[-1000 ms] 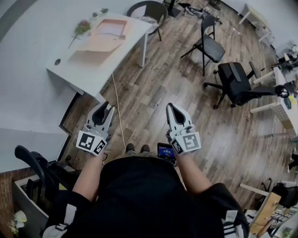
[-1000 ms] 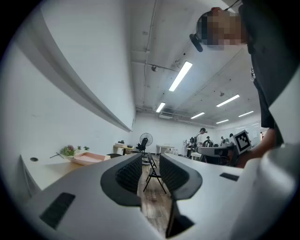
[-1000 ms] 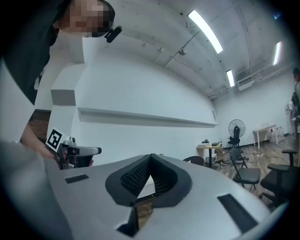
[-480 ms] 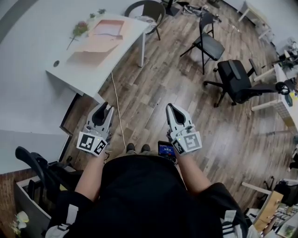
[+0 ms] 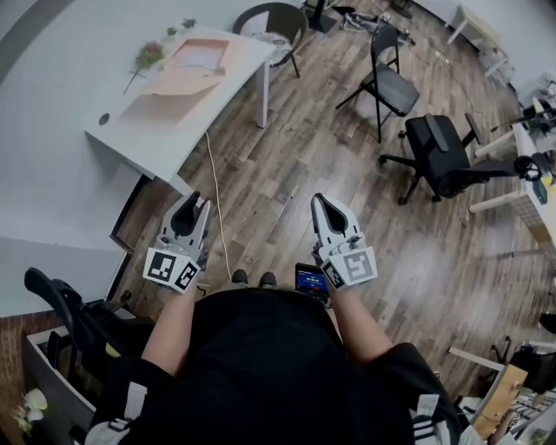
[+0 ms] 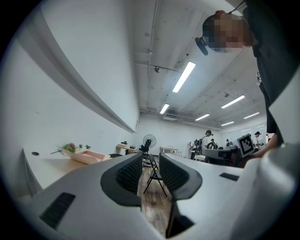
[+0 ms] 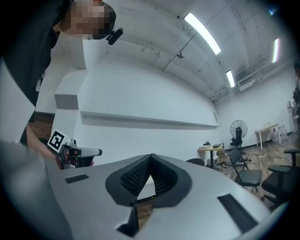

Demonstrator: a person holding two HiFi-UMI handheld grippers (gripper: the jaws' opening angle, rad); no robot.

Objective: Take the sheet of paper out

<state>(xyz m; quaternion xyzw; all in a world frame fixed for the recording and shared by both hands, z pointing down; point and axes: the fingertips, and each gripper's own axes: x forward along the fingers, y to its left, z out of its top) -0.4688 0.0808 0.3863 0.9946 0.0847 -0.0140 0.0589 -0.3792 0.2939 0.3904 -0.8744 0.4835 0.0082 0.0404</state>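
Note:
A white table (image 5: 130,130) stands at the upper left of the head view. On it lie a tan folder or envelope (image 5: 174,87) and a flat pink thing (image 5: 201,54), with a flower sprig (image 5: 152,52) beside them. No separate sheet of paper can be told apart. In the left gripper view the pink thing (image 6: 86,156) sits far off on the table. My left gripper (image 5: 195,202) hovers over the wooden floor, well short of the table, open and empty (image 6: 150,156). My right gripper (image 5: 319,200) is level beside it, shut with its tips touching (image 7: 150,156) and nothing in them.
A white cable (image 5: 215,200) runs down from the table across the floor. A black folding chair (image 5: 388,83) and a black office chair (image 5: 443,156) stand to the right, and a round chair (image 5: 276,22) stands behind the table. A dark chair (image 5: 61,304) is close at my left.
The person and both grippers have drifted slightly forward over the floor. The jaws look the same as before.

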